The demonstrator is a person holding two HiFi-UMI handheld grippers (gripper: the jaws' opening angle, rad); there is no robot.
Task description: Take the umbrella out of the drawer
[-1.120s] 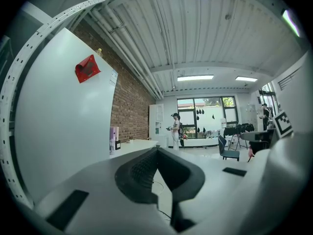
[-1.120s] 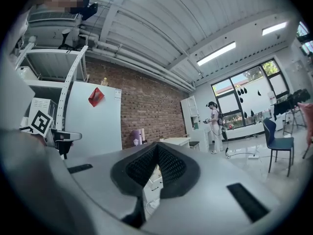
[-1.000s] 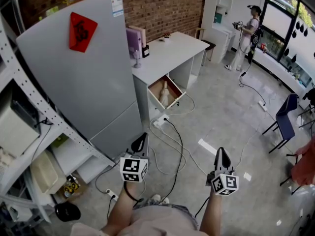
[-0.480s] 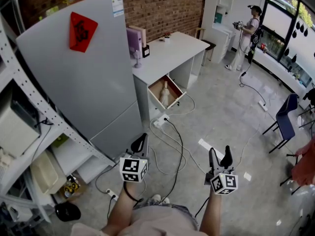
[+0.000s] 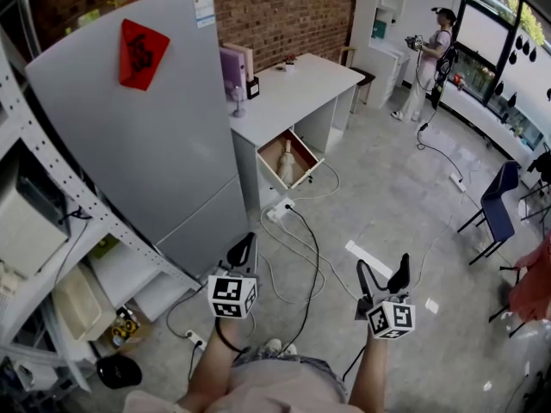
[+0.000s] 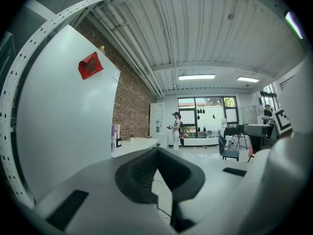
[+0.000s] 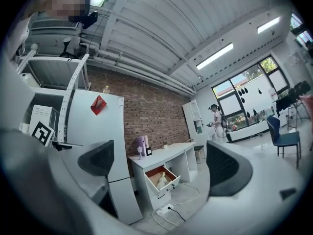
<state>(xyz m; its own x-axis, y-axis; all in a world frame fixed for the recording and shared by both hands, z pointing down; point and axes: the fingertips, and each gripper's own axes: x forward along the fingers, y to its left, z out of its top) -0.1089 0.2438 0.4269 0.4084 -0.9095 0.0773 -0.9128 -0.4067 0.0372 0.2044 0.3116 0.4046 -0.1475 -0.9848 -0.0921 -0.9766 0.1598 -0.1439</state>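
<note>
Two pairs of tongs are held level above the floor (image 5: 396, 196), well apart from the open drawer (image 5: 272, 150). At nine o'clock in the head view a metal shelf rack (image 5: 52, 196) is seen, and just beside it stands a grey fridge (image 5: 129, 162) bearing a red sticker (image 5: 138, 54).

The left tongs (image 5: 245, 246) are clenched with nothing between them; in the left gripper view their pads are seen pressed together. From them the drawer is found at about one o'clock, pulled out from under the white tabletop (image 5: 297, 89). A white power strip (image 5: 277, 211) lies on the floor below it.

A pale, elongated thing is seen lying inside the drawer. It is judged to be the umbrella (image 5: 285, 163), though it is too small here to be made out with certainty.

The right tongs (image 5: 382, 269) are what has changed: a second ago they were shut, and now they are opening, spread wide, with nothing held. Only the distant drawer, at about eleven o'clock from them, is framed between them in the right gripper view. A readying of these tongs for the grasp is suggested by this. The umbrella is not yet reached, however, and the ground to the drawer must be covered first.

At two o'clock, far off, another person (image 5: 428, 54) is seen standing.
</note>
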